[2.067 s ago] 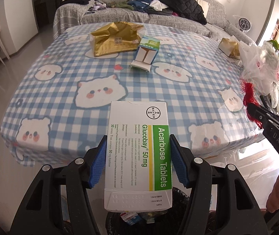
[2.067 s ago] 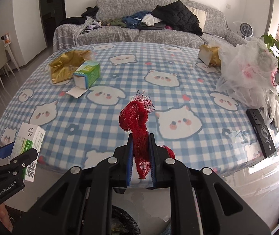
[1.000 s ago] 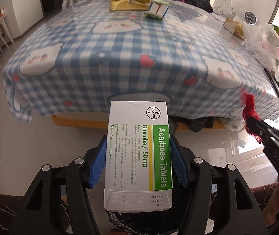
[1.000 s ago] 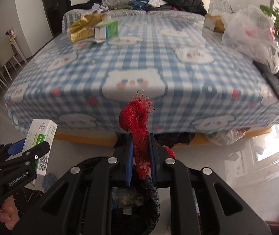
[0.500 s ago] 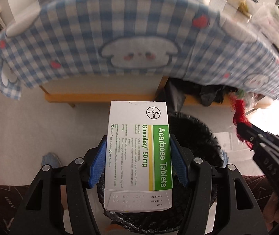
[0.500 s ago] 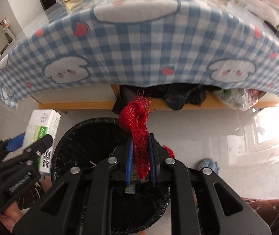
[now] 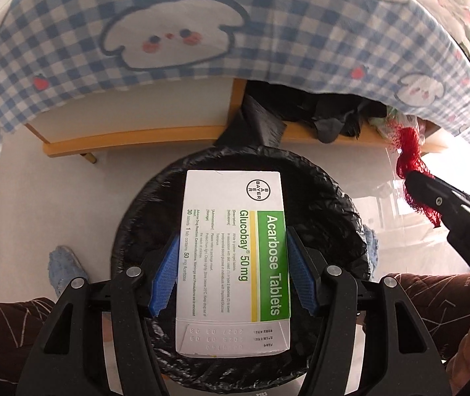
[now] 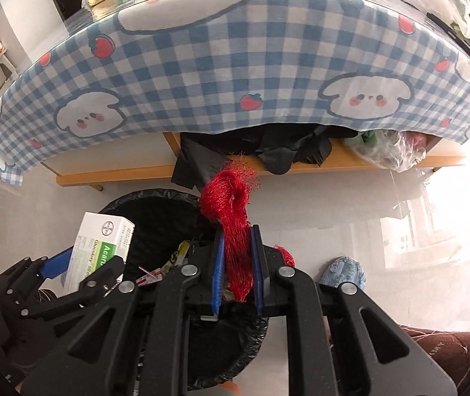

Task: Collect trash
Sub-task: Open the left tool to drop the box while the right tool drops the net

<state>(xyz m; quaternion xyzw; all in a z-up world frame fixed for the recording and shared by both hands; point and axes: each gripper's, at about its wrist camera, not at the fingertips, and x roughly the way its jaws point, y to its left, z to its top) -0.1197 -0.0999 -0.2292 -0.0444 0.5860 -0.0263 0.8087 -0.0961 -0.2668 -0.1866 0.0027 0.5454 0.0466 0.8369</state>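
The left gripper [image 7: 233, 274] was closed on a white and green medicine box [image 7: 233, 260], its blue pads [image 7: 165, 277] pressed against the box's two long sides. The box hung directly over the open mouth of the black-lined trash bin [image 7: 333, 198], lying lengthwise along the fingers, printed face up, with its far end near the bin's far rim.

The right gripper [image 8: 237, 264] was closed on a bunch of red mesh netting [image 8: 231, 211], pinched narrowly between the blue pads [image 8: 219, 264]. The netting rose in a loop above the fingertips and a small tuft stuck out on the outer side of the gripper. It was held above the right part of the bin [image 8: 155, 217], near its rim. In that view, scraps of wrappers lay inside the bin.

From the left camera the right gripper [image 7: 414, 178] showed to the right of the bin with the red netting [image 7: 406, 155] at its tip; from the right camera the left gripper [image 8: 79, 264] and the box [image 8: 99, 247] showed over the bin's left side.

Beyond the bin stood the surface, draped in a blue checked cloth [image 8: 235, 49] with white cartoon faces, and black fabric [image 8: 287, 151] lay on the shelf beneath it. The bin stood on a pale floor [image 7: 70, 198].
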